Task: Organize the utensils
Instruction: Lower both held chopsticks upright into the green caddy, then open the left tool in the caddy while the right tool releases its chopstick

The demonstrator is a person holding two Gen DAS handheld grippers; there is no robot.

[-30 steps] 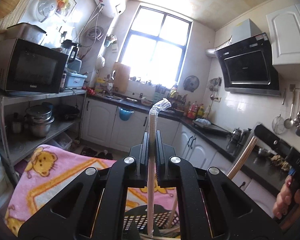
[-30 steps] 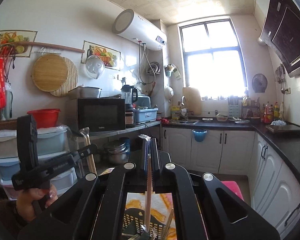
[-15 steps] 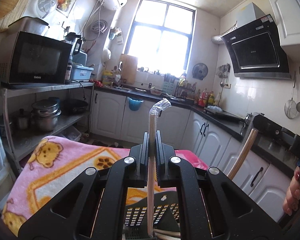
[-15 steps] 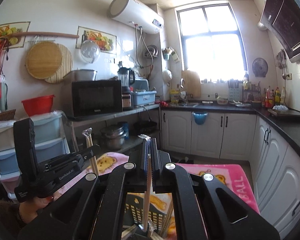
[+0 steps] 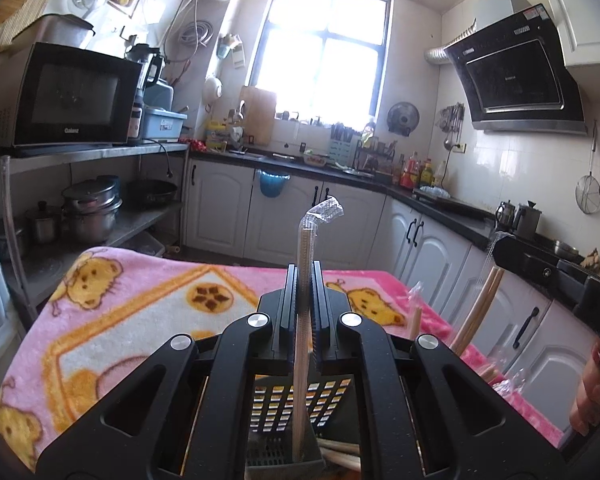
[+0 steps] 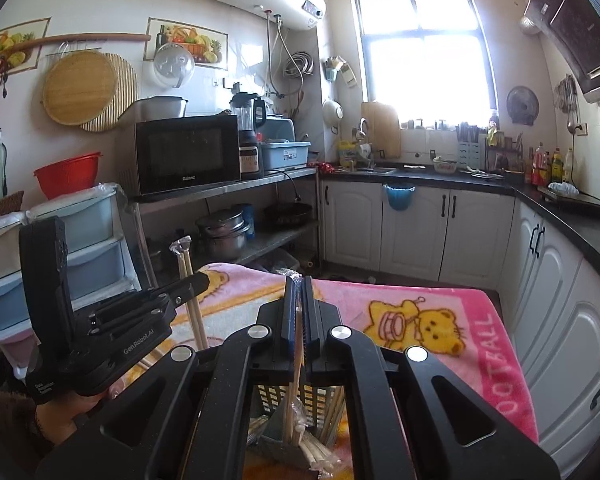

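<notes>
My left gripper [image 5: 304, 276] is shut on a pair of wrapped wooden chopsticks [image 5: 306, 240] held upright. Their lower end reaches down into a dark perforated utensil basket [image 5: 276, 408] below the fingers. My right gripper [image 6: 298, 280] is shut on another wrapped pair of chopsticks [image 6: 294, 380], whose lower end also stands inside the basket [image 6: 324, 396]. Each view shows the other gripper beside it: the right gripper [image 5: 498, 246] with its chopsticks [image 5: 476, 312], the left gripper [image 6: 200, 280] with its chopsticks [image 6: 190, 300]. More wrapped chopsticks [image 6: 312, 452] lie in the basket.
The basket stands on a table under a pink cartoon-bear blanket [image 5: 140, 300]. A metal shelf with a microwave [image 6: 186, 154] and pots [image 6: 220, 234] is at the left. White cabinets and a dark counter [image 6: 560, 208] run along the back and right.
Both grippers have sunk toward the basket with their chopsticks still gripped. More of the blanket and basket shows now.
</notes>
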